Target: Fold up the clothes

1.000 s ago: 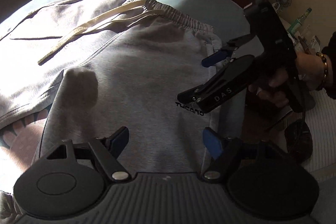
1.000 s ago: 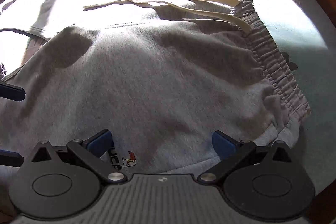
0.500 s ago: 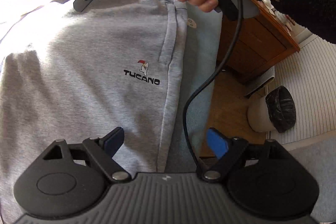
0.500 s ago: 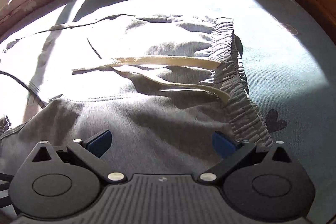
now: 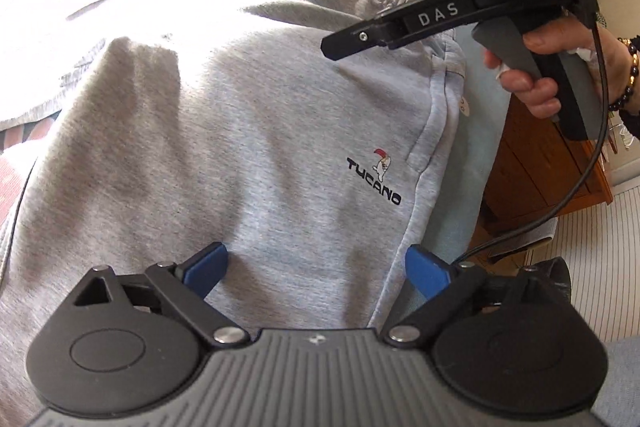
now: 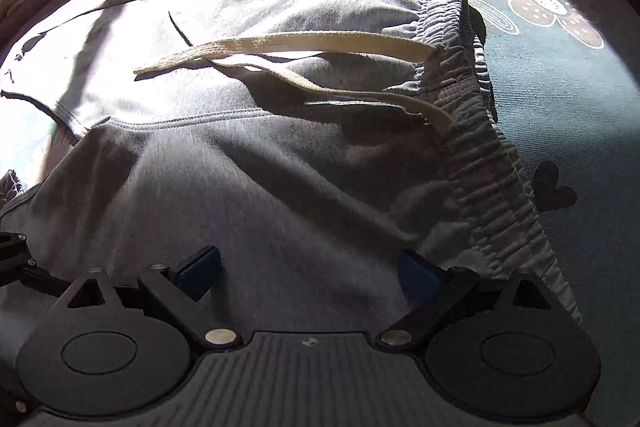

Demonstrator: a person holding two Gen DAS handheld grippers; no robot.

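**A:** What is the setting?

**B:** A bed covered in a teal sheet (image 6: 560, 115) printed with flowers and hearts, lit by strong sunlight. A wooden cabinet (image 5: 536, 163) stands beside the bed, to the right of the left gripper's view.

**A:** Where is the clothing?

**B:** A pair of grey sweatpants (image 5: 248, 131) lies spread flat on the sheet, directly beneath both tools. Its gathered waistband (image 6: 472, 131) runs up the right side ahead of the right gripper, and two cream drawstrings (image 6: 304, 43) trail leftward from it across the fabric. A small logo (image 5: 376, 183) reading TUCANO sits ahead of the left gripper, toward its right finger.

**A:** What are the tools doing?

**B:** The left gripper (image 5: 316, 267) hangs over the pants near their right edge. Its jaws have just been opening and stand wide apart, holding nothing. The right gripper (image 6: 310, 269) hangs over the fabric just below the waistband. Its jaws have just been closing a little yet remain well apart, with only flat cloth beneath the gap and no pinch on it.

**A:** Is the person visible?

**B:** Yes. In the left view, a hand (image 5: 560, 75) wearing a beaded bracelet holds the right gripper's handle, ahead and to the right, with a black cable (image 5: 576, 187) hanging from it.
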